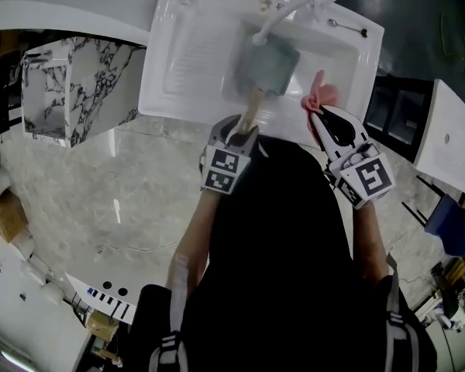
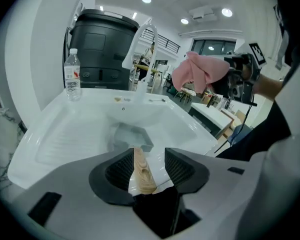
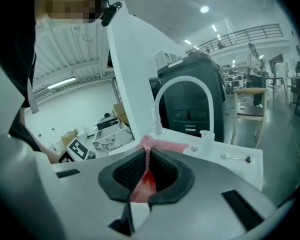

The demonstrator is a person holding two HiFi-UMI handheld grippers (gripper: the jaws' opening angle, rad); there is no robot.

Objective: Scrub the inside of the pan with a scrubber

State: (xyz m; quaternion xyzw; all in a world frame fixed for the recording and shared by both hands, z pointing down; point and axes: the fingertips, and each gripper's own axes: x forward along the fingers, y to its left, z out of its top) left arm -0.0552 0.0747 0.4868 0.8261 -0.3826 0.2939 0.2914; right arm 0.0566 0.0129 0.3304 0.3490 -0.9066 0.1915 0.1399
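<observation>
Pink scrubber [image 3: 142,186] pinched in right tongs [image 3: 146,152]; left tongs [image 2: 148,150] parted (around handle [image 2: 141,171]).

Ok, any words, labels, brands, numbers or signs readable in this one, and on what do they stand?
No text can be read in any view.
Water bottle label: red and white print, too small and blurred to read.
Square markers: black-and-white patterns only, no letters or digits.
Black container front: faint marks, too small to read.
</observation>
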